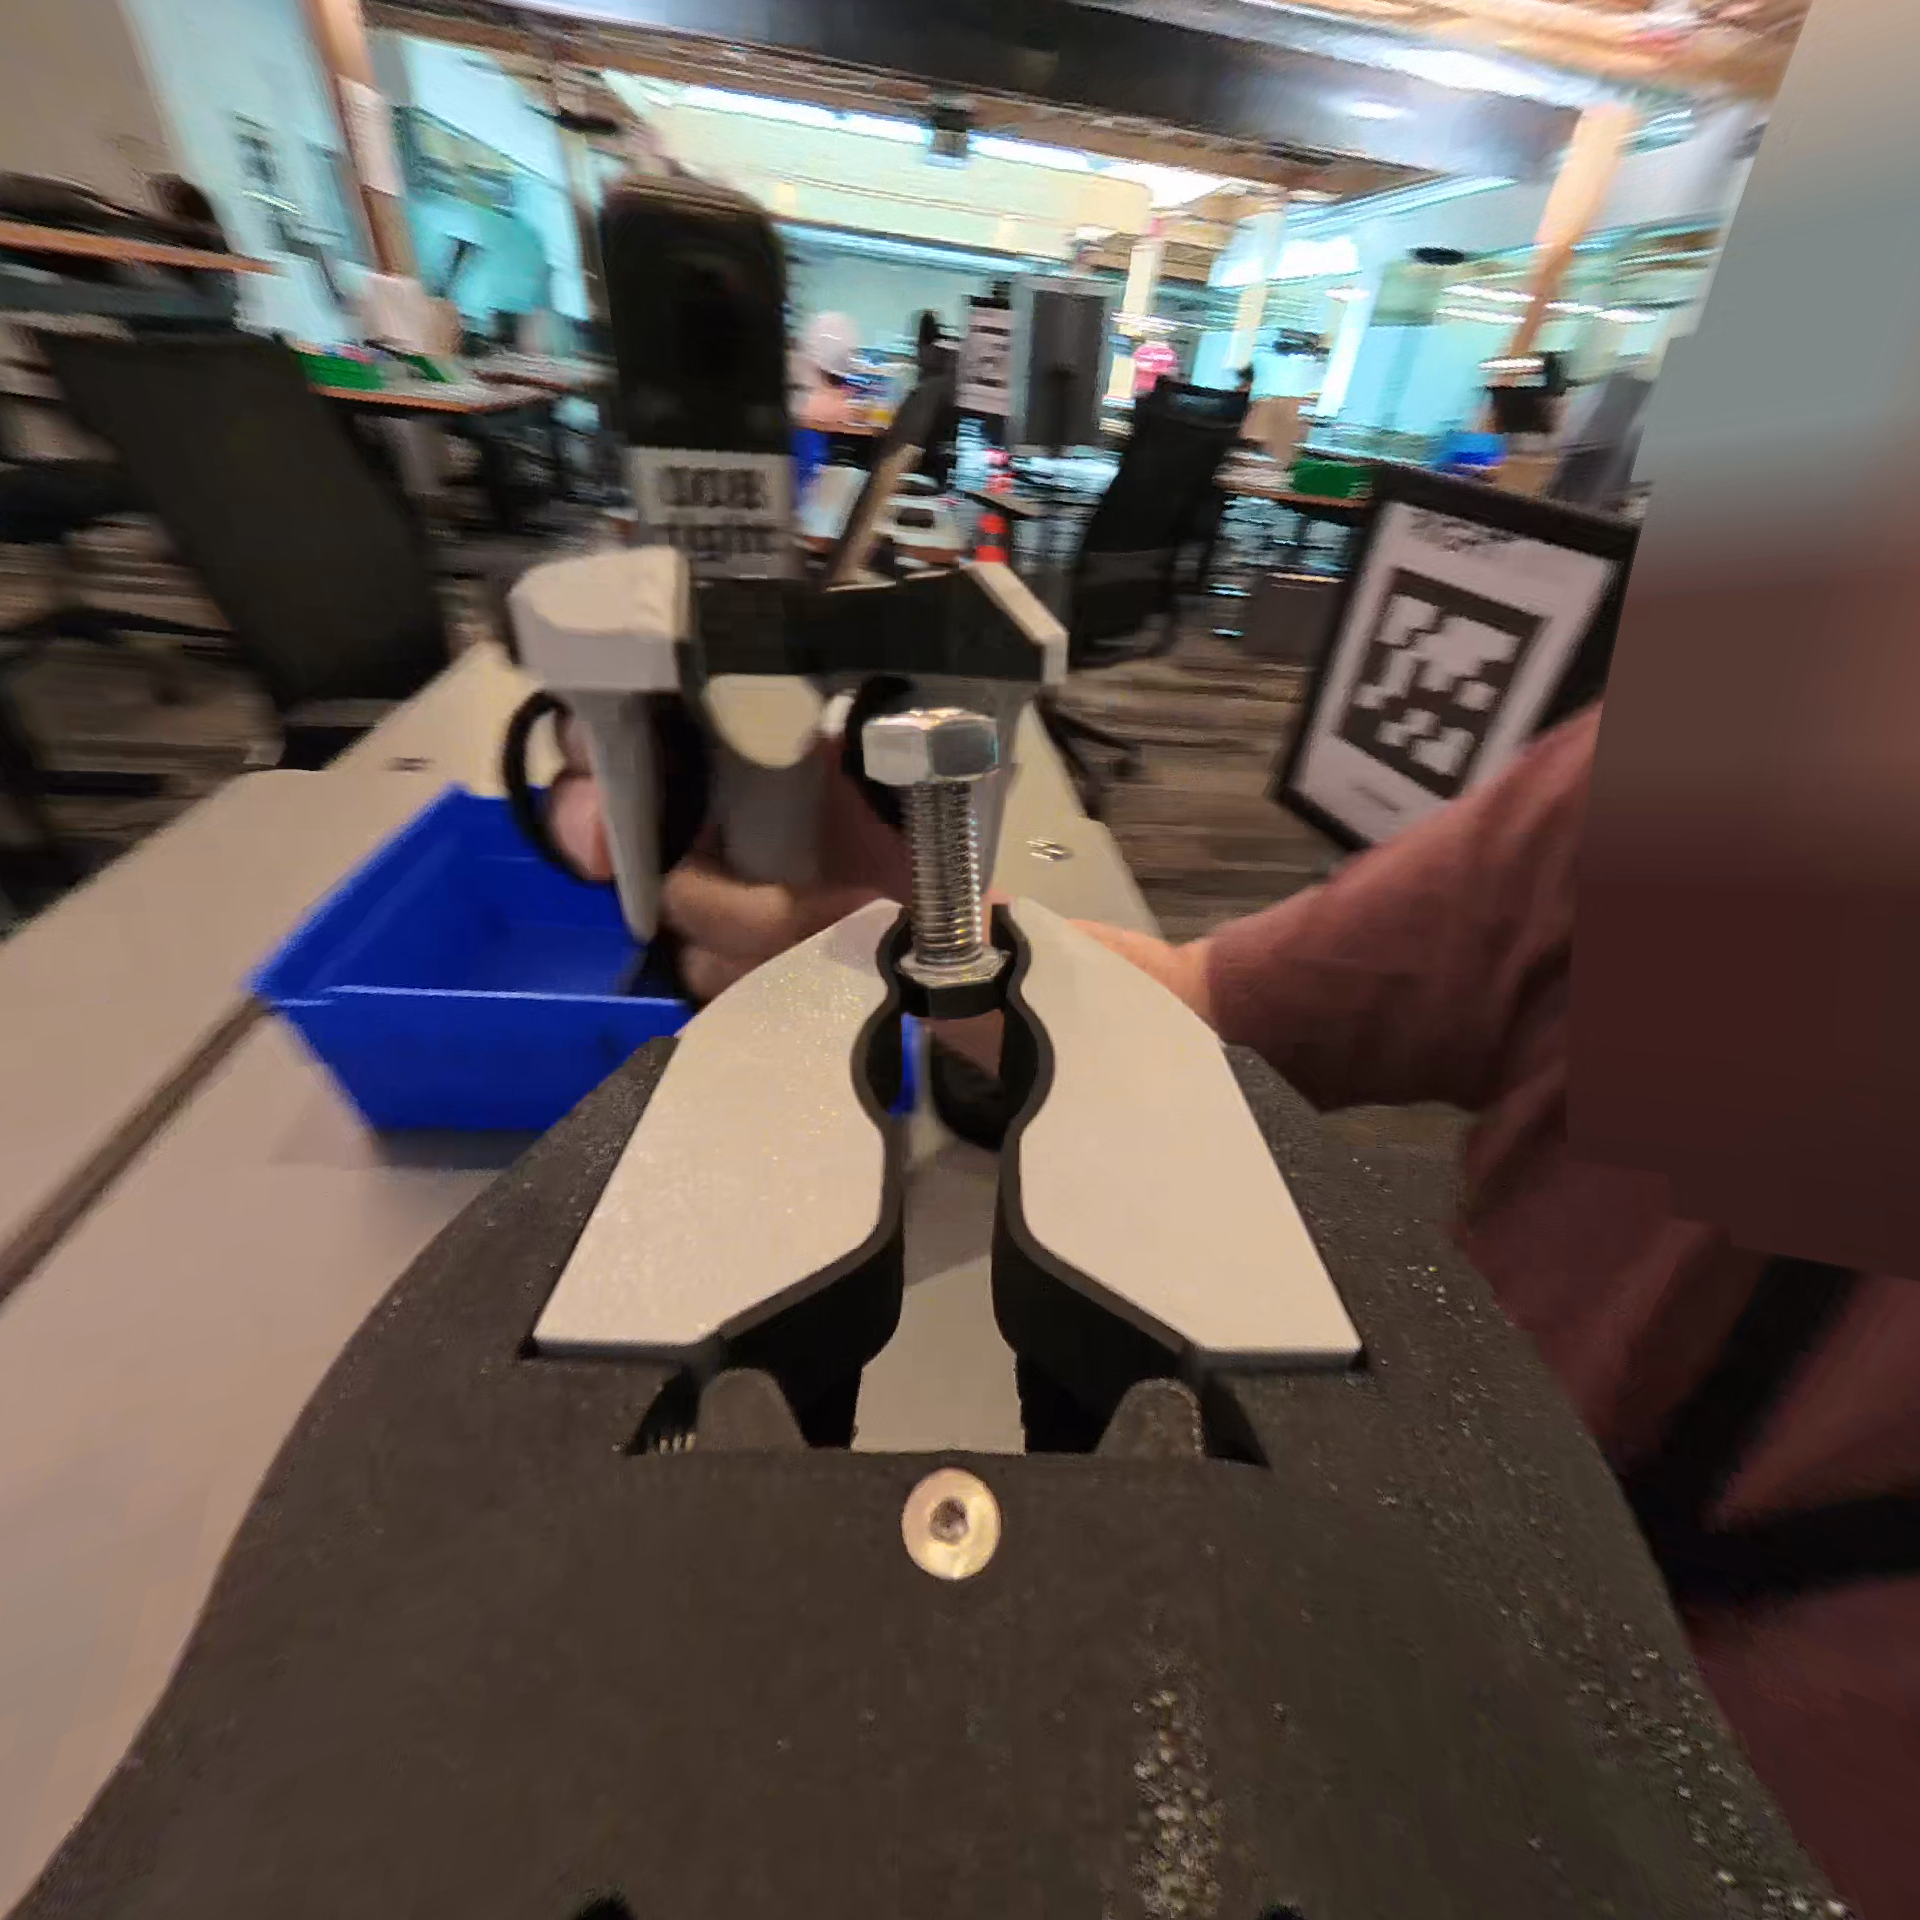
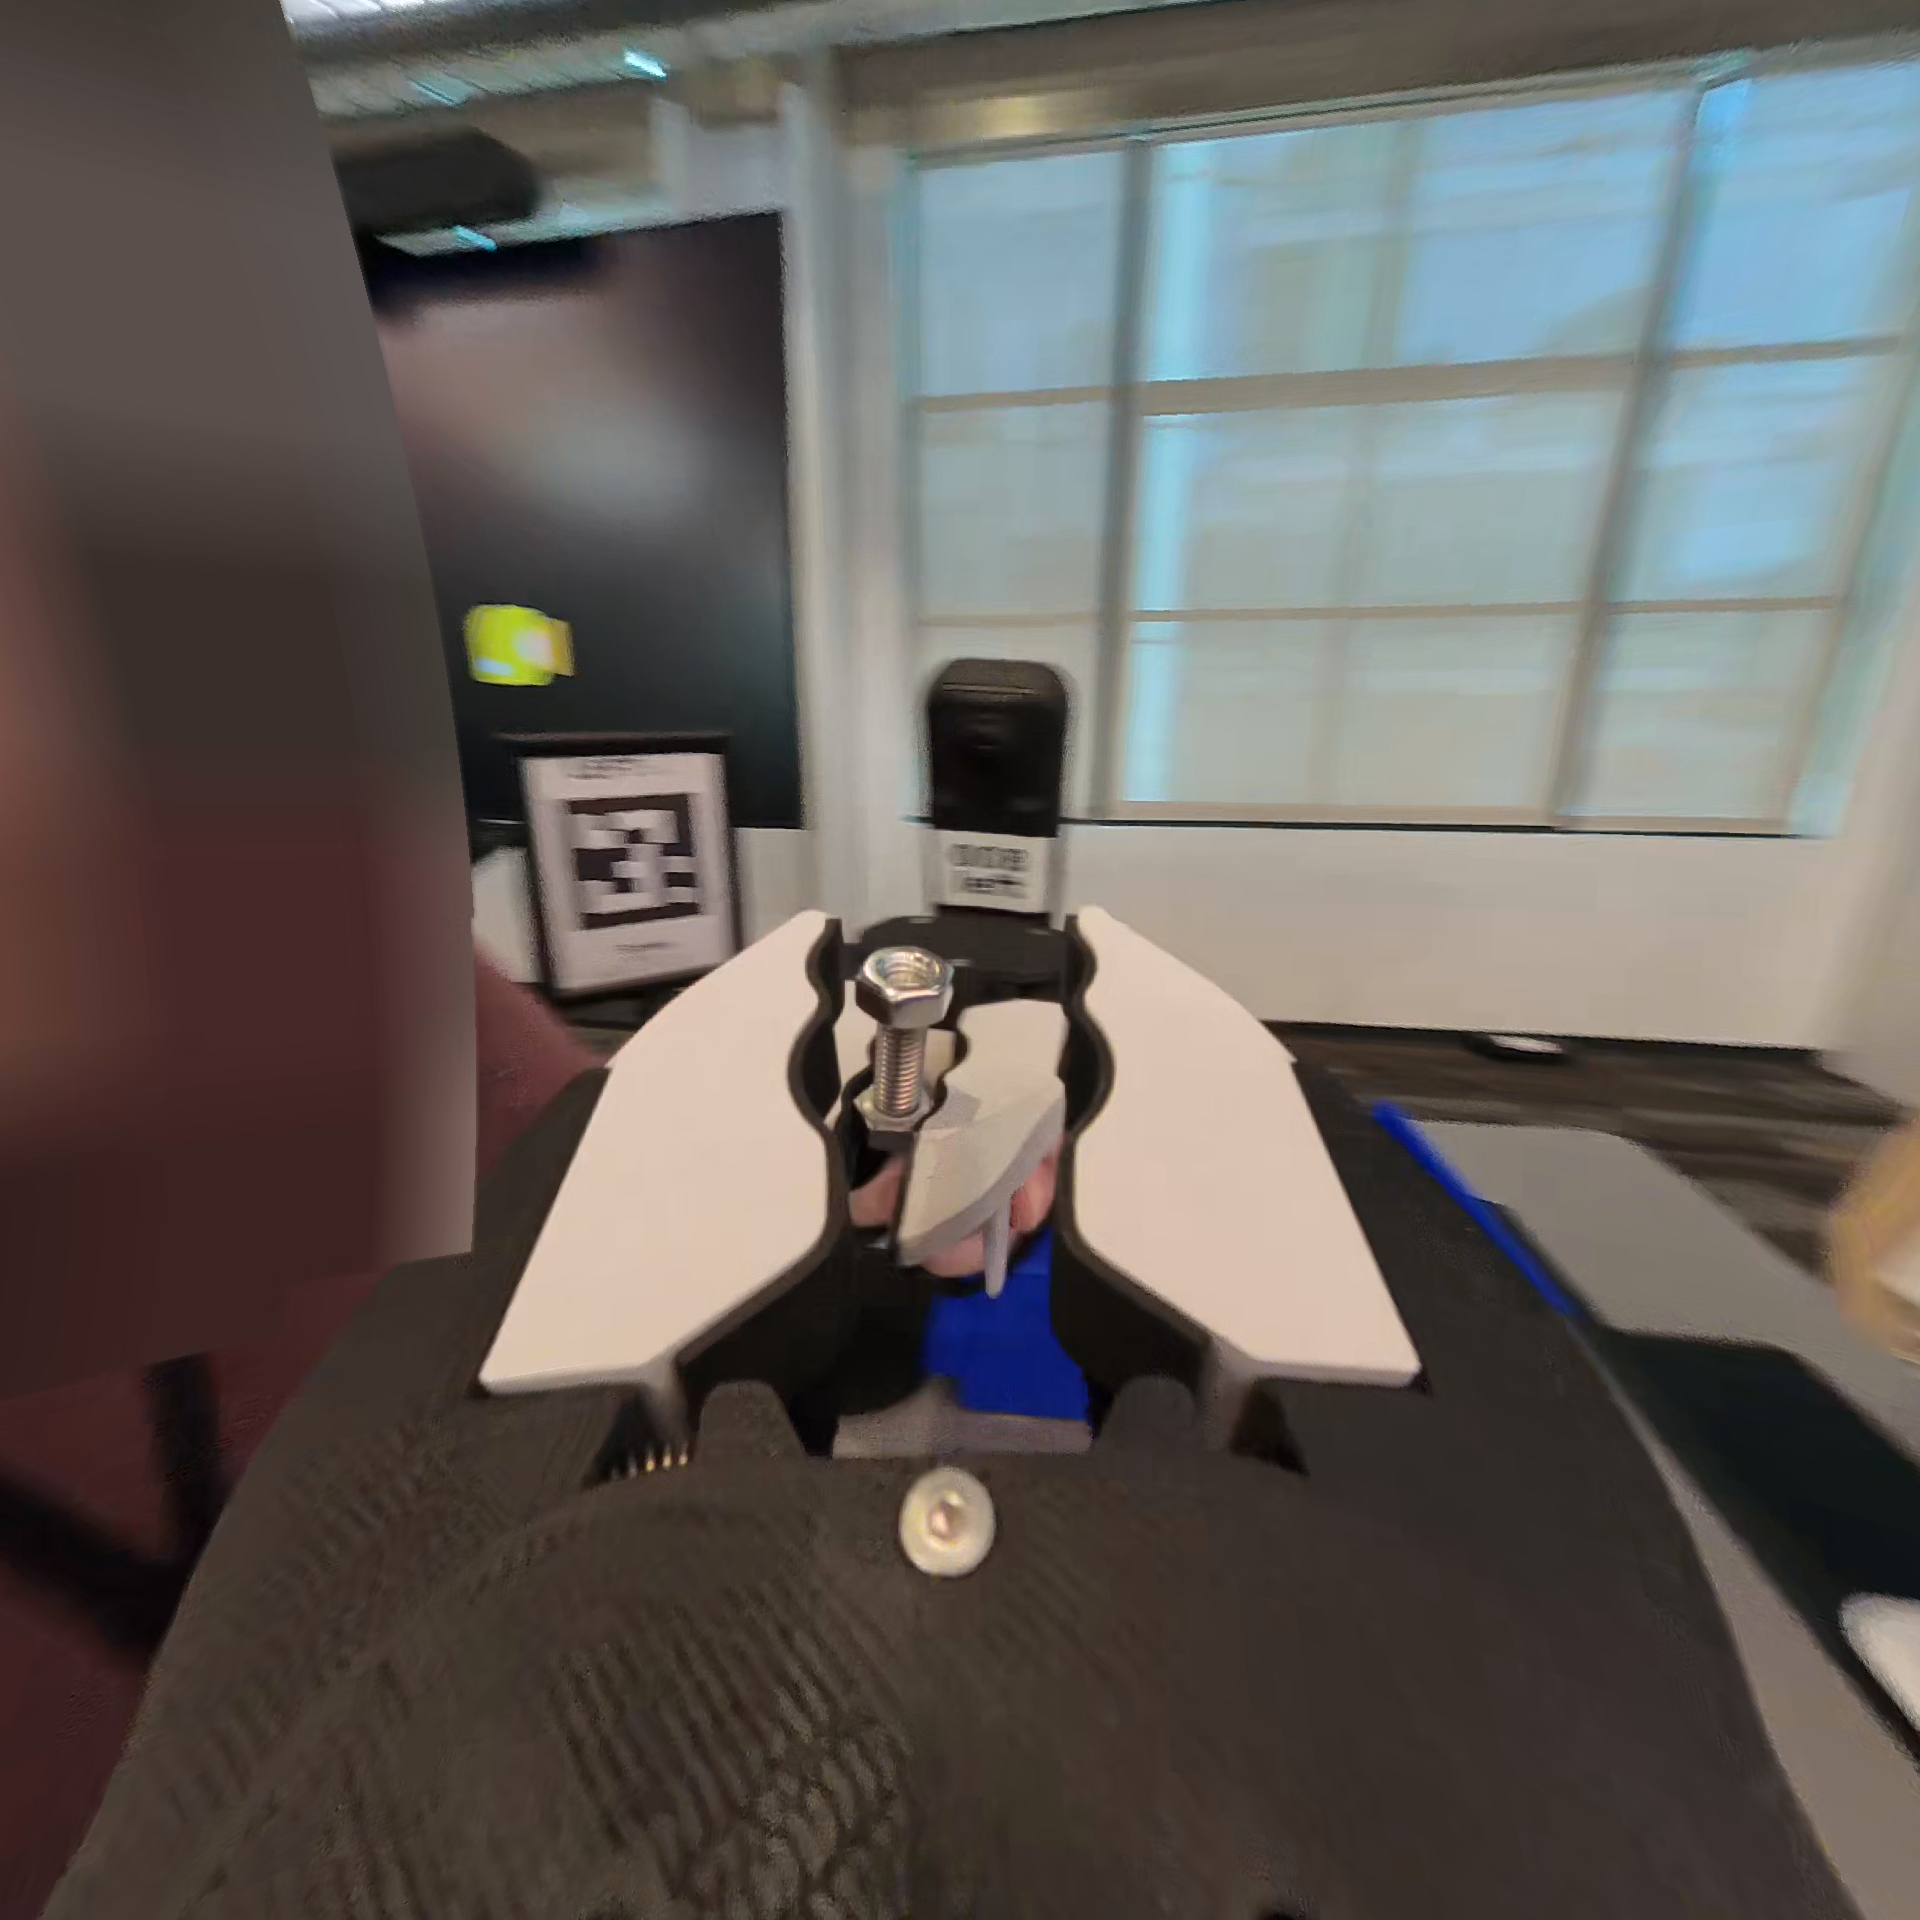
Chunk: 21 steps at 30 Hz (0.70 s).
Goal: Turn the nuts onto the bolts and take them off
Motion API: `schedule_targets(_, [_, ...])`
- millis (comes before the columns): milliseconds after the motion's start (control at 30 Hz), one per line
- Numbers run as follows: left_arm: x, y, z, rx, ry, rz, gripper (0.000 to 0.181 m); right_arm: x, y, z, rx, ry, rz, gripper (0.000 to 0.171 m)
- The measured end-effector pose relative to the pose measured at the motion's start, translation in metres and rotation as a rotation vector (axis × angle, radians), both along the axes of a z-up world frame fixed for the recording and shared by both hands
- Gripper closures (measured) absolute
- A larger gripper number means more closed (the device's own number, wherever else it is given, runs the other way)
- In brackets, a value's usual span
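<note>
A silver bolt [image 1: 945, 862] stands upright with its hex head [image 1: 930, 753] on top. My left gripper [image 1: 951, 977] is shut on the nut [image 1: 951, 971] threaded near the bolt's lower end. In the right wrist view the bolt [image 2: 899, 1060] stands between my right gripper's fingers [image 2: 717, 1122]. My right gripper [image 2: 951, 956] is open. Its jaws stand apart around the bolt head [image 2: 904, 987], with the left jaw close to it. The left gripper's fingertips [image 2: 977, 1174] hold the nut [image 2: 888, 1117] from the far side. The right gripper also shows in the left wrist view [image 1: 821, 644], facing me behind the bolt.
A blue bin [image 1: 447, 987] sits on the grey table [image 1: 156, 1195] below the grippers and shows between the right fingers [image 2: 997, 1351]. A framed black-and-white marker board [image 1: 1444, 665] stands at the right. A person's dark red sleeve [image 1: 1403, 956] reaches in from the right. The tips of one gripper are about 6 cm away from the tips of the other.
</note>
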<state>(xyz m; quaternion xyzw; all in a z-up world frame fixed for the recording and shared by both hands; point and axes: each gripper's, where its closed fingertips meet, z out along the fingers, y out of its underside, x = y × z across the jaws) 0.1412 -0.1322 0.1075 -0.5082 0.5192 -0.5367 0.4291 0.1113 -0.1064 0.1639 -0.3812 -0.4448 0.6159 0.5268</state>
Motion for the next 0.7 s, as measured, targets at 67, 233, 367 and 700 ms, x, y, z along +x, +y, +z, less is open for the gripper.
schedule_targets(67, [-0.001,0.021,0.002,0.069,-0.004,0.166,0.167,0.002,0.012,0.004,0.013,-0.026,-0.162,0.131])
schedule_targets(233, [-0.01,0.05,0.009,0.149,-0.038,0.421,0.167,-0.005,0.027,0.004,-0.045,-0.075,-0.397,0.139])
schedule_targets(367, [-0.018,0.067,0.007,0.226,-0.012,0.576,0.168,-0.011,0.036,-0.003,-0.116,-0.081,-0.493,0.137])
schedule_targets(700, [-0.017,0.068,0.007,0.226,-0.03,0.589,0.168,-0.016,0.033,-0.007,-0.167,-0.069,-0.444,0.154])
